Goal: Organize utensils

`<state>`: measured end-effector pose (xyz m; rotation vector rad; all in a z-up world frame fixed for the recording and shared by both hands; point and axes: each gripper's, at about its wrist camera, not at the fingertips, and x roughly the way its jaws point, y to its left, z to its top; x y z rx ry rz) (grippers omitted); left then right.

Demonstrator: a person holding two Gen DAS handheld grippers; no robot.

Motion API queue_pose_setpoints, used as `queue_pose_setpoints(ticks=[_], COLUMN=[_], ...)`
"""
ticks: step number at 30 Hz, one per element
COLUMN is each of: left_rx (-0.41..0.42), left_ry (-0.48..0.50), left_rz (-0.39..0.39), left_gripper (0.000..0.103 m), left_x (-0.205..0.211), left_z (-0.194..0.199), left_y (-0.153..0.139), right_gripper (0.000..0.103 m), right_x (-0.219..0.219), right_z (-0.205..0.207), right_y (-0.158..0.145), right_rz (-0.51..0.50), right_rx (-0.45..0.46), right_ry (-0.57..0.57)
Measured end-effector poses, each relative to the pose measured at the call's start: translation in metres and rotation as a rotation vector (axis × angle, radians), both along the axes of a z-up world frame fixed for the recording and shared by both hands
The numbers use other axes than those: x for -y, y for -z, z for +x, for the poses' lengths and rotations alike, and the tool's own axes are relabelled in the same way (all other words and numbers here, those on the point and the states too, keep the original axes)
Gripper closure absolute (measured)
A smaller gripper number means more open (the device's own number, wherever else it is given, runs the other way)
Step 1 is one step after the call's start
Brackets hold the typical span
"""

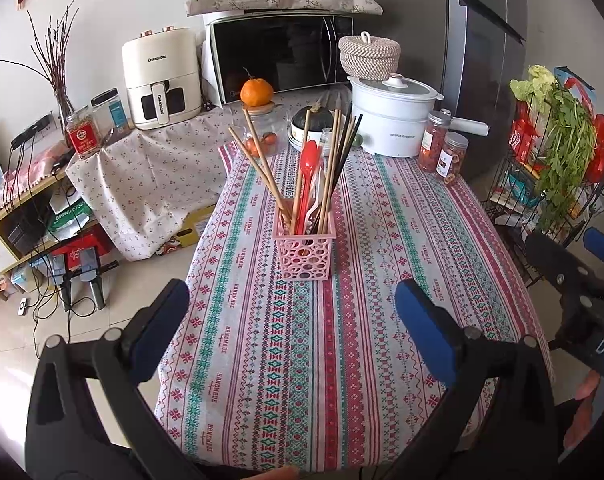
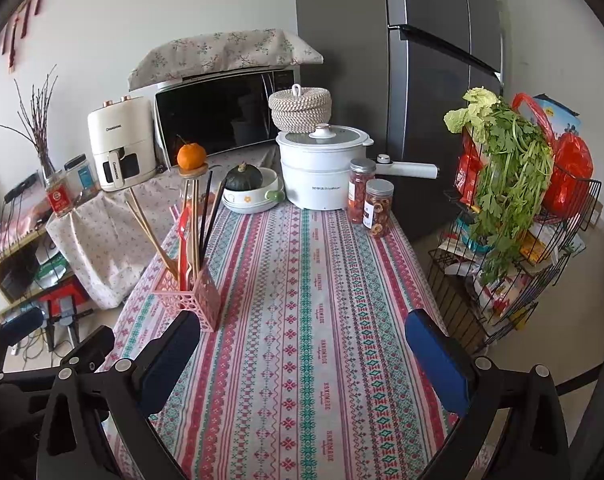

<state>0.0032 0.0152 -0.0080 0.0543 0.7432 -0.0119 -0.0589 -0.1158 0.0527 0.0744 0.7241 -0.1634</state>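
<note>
A pink perforated holder (image 1: 305, 251) stands upright on the patterned tablecloth (image 1: 382, 280). It holds several wooden chopsticks (image 1: 262, 164), dark chopsticks (image 1: 348, 148) and a red spoon (image 1: 307, 168). My left gripper (image 1: 292, 300) hovers open just in front of the holder, nothing between its blue pads. In the right wrist view the same holder (image 2: 194, 294) sits at the left, close to the left finger of my right gripper (image 2: 302, 332), which is open and empty over the cloth. The right gripper's body (image 1: 574, 280) shows at the right edge of the left wrist view.
At the table's far end stand a white electric pot (image 2: 322, 168), two snack jars (image 2: 368, 200), a bowl with a dark squash (image 2: 250, 188) and a glass jar topped by an orange (image 1: 257, 92). A wire rack with greens (image 2: 510, 216) stands right of the table; a microwave (image 1: 282, 56) lies behind.
</note>
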Motion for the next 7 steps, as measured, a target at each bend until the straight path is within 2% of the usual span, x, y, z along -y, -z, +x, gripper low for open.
queue_pose_setpoints(ticks=[7], left_rx=[0.000], left_ry=[0.002], left_rz=[0.002], left_gripper=[0.001], left_x=[-0.0003], left_z=[0.0002], left_y=[0.0015], right_gripper=[0.000], right_x=[-0.0002], right_z=[0.0013], right_y=[0.0034], right_rz=[0.000], right_rx=[-0.004], right_ry=[-0.004])
